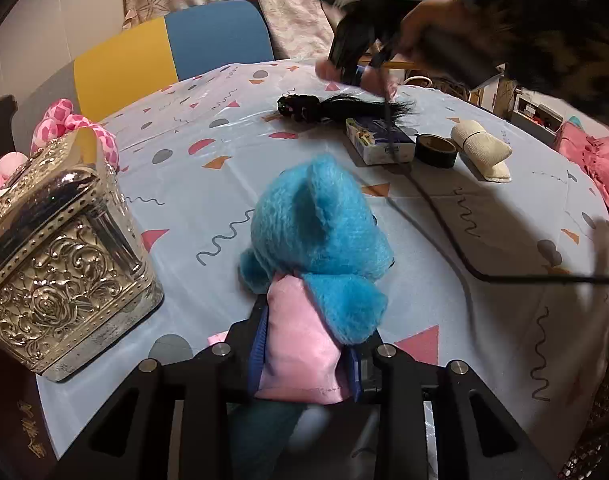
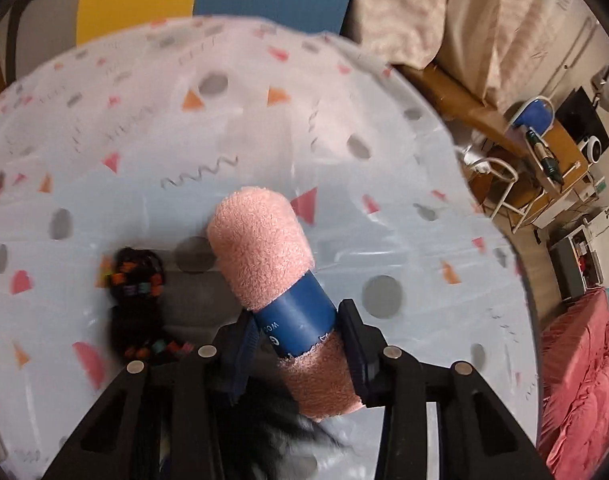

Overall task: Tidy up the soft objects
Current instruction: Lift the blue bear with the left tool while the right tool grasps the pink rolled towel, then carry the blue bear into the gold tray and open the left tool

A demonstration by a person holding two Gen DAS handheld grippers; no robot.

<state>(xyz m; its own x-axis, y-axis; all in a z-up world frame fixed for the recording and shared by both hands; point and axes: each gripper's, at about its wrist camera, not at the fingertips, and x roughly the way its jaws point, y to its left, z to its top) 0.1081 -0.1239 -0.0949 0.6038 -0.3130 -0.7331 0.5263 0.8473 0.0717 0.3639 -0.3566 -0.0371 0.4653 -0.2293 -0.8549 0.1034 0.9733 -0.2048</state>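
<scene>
At a round surface draped in a pale blue, shape-printed cloth, the left gripper has its jaws narrowed onto the pink satin body of a fuzzy blue plush toy, held above the cloth beside an embossed silver tin. The right gripper clamps a rolled pink terry towel with a blue paper band, lifted over a black hairpiece with coloured clips.

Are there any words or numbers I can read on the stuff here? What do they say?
Blue band on the pink towel roll: white print, seen upside down, perhaps "6" and "WO", too partial to read surely.
Dark box under the silver tin: gold characters, too blurred to read.
Small box on the table: print too small to read.
</scene>
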